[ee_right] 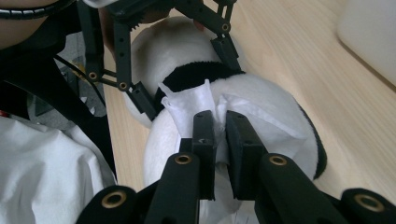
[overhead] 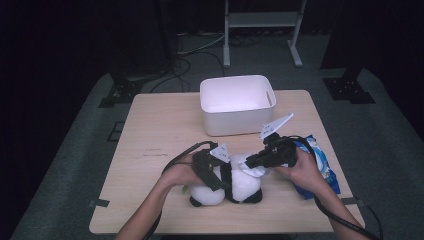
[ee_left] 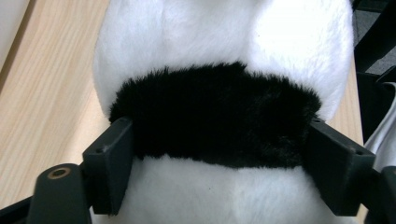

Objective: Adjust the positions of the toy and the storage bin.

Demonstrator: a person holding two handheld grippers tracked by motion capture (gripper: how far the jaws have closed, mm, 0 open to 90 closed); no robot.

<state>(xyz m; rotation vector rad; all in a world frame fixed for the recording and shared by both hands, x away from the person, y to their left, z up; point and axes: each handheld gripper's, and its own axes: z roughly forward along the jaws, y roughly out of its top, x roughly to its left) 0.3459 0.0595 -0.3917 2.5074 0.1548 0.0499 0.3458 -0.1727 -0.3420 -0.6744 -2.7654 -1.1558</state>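
Left hand-held gripper [overhead: 220, 172] wide, right [overhead: 248, 162] pinched.

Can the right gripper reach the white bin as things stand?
Probably yes: bare table lies between the right gripper and the white bin, though its jaws pinch a wipe on the plush panda.

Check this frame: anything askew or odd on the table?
Nothing damaged or spilled. The plush panda lies on its side, clamped across its black band by the left tool; the right tool pinches a white wipe against it.
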